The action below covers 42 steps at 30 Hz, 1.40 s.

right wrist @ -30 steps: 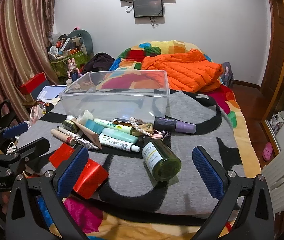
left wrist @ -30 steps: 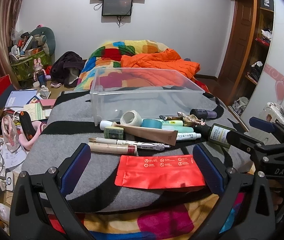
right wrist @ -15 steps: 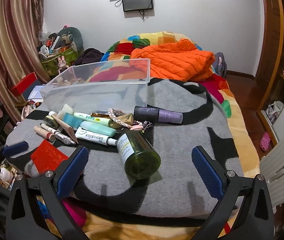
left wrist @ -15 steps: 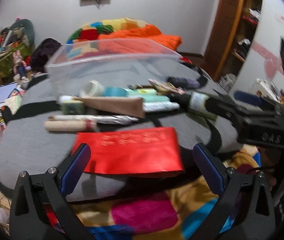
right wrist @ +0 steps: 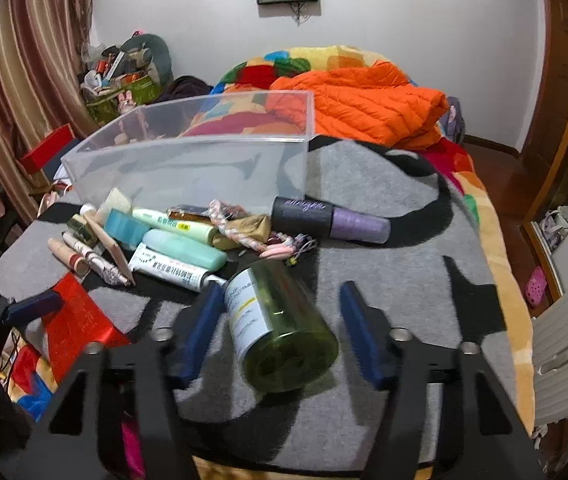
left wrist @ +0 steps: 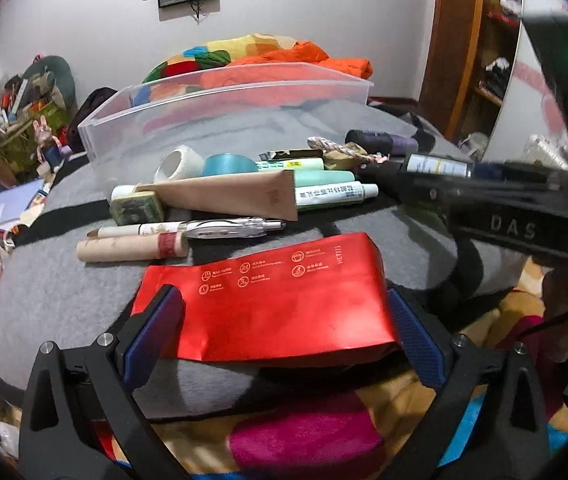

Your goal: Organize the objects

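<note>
A red foil pouch (left wrist: 280, 300) lies on the grey blanket, and my open left gripper (left wrist: 282, 316) straddles it, one blue pad at each end. A green glass bottle (right wrist: 280, 328) lies on its side between the open blue pads of my right gripper (right wrist: 280, 312), not clamped. Behind them lie tubes, pens and tape rolls: a tan tube (left wrist: 228, 200), a white tube (right wrist: 172, 268), a purple bottle (right wrist: 332, 220). An empty clear plastic bin (right wrist: 204, 164) stands behind the pile and also shows in the left wrist view (left wrist: 220, 116).
An orange quilted jacket (right wrist: 364, 108) and a colourful blanket lie at the far end of the bed. Clutter and a red box (right wrist: 46, 148) sit on the floor at left. A wooden shelf (left wrist: 472, 56) stands at right. The bed's near edge is just under both grippers.
Both grippers moved forward and down. The left now straddles the red pouch. The right's jaws have narrowed around the green bottle.
</note>
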{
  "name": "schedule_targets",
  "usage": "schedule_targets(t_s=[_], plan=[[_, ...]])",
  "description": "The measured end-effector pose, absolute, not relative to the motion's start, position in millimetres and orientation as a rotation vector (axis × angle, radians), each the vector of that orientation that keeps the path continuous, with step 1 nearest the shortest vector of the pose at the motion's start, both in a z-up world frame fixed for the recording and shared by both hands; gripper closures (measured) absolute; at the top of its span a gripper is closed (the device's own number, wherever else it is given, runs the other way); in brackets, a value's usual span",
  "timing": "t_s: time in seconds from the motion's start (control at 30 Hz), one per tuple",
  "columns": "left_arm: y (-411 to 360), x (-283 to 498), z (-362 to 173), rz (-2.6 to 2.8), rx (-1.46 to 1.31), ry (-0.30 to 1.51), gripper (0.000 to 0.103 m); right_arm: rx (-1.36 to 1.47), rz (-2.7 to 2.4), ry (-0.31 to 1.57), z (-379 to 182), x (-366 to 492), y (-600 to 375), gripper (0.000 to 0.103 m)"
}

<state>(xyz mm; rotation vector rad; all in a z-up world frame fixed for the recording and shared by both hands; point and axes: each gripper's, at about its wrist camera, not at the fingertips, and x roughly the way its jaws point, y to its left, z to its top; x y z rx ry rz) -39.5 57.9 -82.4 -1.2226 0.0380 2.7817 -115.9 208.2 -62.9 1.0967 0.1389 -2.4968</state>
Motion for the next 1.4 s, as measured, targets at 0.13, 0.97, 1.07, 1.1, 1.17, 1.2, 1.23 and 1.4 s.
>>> schedule_targets(t_s=[0.13,0.97,1.07,1.1,1.17,1.2,1.23,1.4], plan=[[48,-34,-78,2.808,-1.189,0.005,0.021,1.076,-2.495,0.173,-64,-108,205,0.065],[-47,-11,-25,2.967,-1.107,-0.341,0.059,0.93,-2.446,0.15,-25,-68,199,0.065],[-54,-20,-34,2.958,-1.158,-0.341,0.058,0.92,-2.445,0.149,-22,-69,196,0.065],[-51,-23,-38,2.948,-1.182,-0.313,0.058,0.916,-2.443,0.145,-20,-71,196,0.065],[-39,-29,-45,2.907,-1.221,-0.257,0.057,0.909,-2.444,0.136,-17,-73,196,0.065],[-32,-33,-49,2.856,-1.248,-0.252,0.057,0.903,-2.445,0.132,-15,-74,195,0.065],[-27,-36,-53,2.804,-1.27,-0.261,0.054,0.899,-2.447,0.132,-13,-75,195,0.065],[-23,-35,-46,2.808,-1.257,-0.164,0.039,0.886,-2.449,0.138,-7,-81,192,0.065]])
